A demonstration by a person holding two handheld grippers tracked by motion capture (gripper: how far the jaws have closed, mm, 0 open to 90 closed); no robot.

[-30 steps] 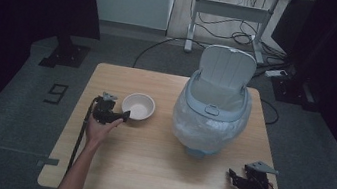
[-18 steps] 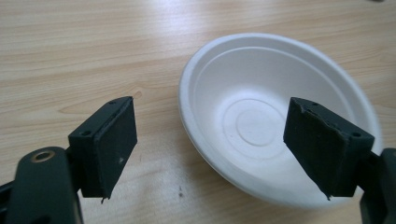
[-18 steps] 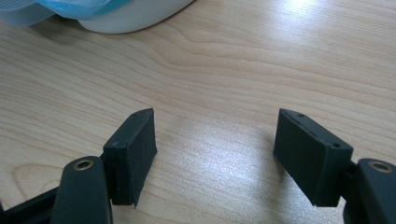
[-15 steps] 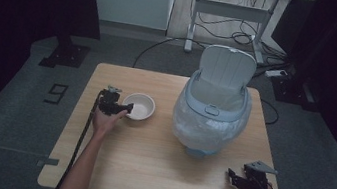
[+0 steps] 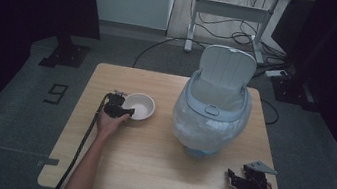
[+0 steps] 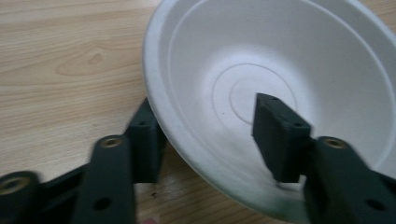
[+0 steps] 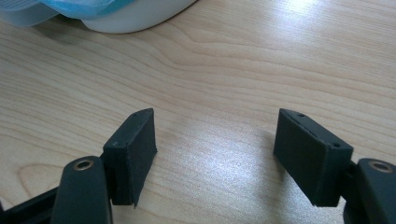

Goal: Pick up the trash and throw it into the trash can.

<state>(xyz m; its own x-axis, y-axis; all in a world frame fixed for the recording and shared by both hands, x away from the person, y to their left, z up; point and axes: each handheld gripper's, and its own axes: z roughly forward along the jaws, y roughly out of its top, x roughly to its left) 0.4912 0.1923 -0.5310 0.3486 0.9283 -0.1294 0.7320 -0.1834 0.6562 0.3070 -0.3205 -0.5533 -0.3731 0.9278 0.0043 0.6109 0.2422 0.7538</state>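
My left claw [image 6: 212, 135] is straddling the near rim of the white paper bowl [image 6: 280, 70] right now, one jaw under the outside wall against the wooden table [image 6: 60, 56], the other dipped inside the basin, and the jaws have just been closing with that wall between them. From the left gripper view I still see a sliver of air on both sides, so I call it spread around the rim, not yet pinching. From the high view the bowl [image 5: 140, 105] sits on the left half of the table [image 5: 145, 172], well apart from the lidded bin lined with a plastic bag [image 5: 211, 116] to its right, whose lid stands flipped up. This bowl looks like moulded pulp or thin foam, so I expect it to be very light, a bit flexible at the lip, and easy to dent or crease if I clamp hard. The surface looks matte, so I doubt it will slip much, but with so little weight it could skid away on the smooth wood as one jaw touches first. The rim wall is the sensible place to hold, jaws square across it, a gentle squeeze only. It looks empty, so tilting on the lift costs me nothing. My right claw [image 7: 224, 154] is idle at the near right corner, jaws spread over bare wood, nothing between them.
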